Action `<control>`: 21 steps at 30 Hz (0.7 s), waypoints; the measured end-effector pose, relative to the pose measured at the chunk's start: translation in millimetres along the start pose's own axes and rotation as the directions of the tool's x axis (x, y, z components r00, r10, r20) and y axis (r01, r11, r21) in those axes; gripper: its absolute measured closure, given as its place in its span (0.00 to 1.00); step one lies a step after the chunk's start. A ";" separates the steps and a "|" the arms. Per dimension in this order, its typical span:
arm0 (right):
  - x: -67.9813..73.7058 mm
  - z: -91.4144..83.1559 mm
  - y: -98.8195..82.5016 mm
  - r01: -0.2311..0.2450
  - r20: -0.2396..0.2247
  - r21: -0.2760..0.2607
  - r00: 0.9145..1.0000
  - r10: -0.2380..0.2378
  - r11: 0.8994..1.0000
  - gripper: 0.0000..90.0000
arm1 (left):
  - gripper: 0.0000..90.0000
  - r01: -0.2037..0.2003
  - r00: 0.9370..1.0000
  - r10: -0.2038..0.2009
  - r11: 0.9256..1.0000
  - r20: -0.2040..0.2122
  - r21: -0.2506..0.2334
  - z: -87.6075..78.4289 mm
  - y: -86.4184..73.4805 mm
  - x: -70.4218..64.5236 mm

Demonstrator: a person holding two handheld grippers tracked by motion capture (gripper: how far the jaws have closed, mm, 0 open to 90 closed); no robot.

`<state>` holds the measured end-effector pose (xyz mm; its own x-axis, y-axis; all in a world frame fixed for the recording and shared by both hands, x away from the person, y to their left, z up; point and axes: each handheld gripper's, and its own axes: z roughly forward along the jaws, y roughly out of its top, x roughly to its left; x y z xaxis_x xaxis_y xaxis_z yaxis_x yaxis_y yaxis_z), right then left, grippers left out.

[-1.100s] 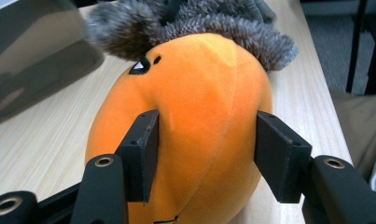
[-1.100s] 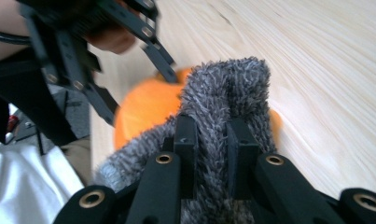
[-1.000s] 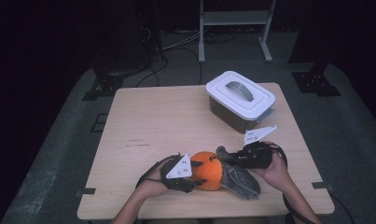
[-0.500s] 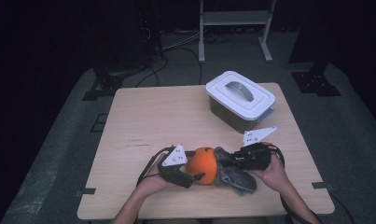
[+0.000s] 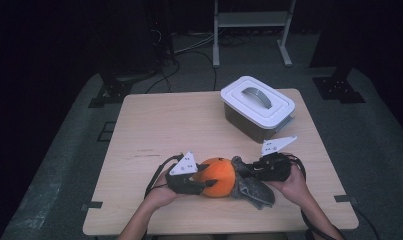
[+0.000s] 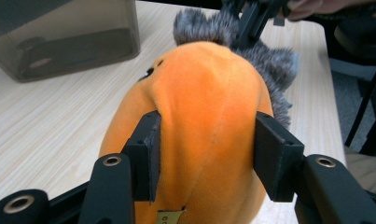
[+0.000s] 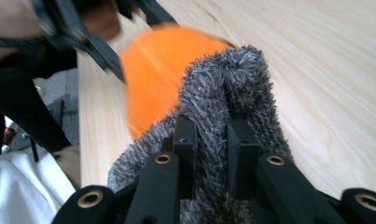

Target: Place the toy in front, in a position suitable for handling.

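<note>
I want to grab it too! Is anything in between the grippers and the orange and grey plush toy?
No. The left gripper already squeezes the orange and grey plush toy on its orange body, and the right gripper pinches its grey fur.

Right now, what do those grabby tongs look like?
Both tongs, left and right, are black, with flat rectangular pads and brass-ringed screw holes. Each carries a grey three-cornered plate on top and trails a black cable.
</note>
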<state>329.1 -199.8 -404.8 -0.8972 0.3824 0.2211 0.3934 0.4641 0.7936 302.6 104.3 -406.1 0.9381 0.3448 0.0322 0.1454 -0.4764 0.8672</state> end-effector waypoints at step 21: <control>2.0 5.7 1.3 0.000 -0.016 -0.034 1.000 0.000 0.999 0.84 | 0.31 0.054 0.999 -0.054 0.998 -0.004 0.040 12.3 -9.5 5.7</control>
<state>329.0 -193.9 -406.5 -0.9004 0.3696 0.2298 0.3866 0.4368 0.8123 310.4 100.8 -420.3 0.9277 0.3731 -0.0125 0.2080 -0.4887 0.8473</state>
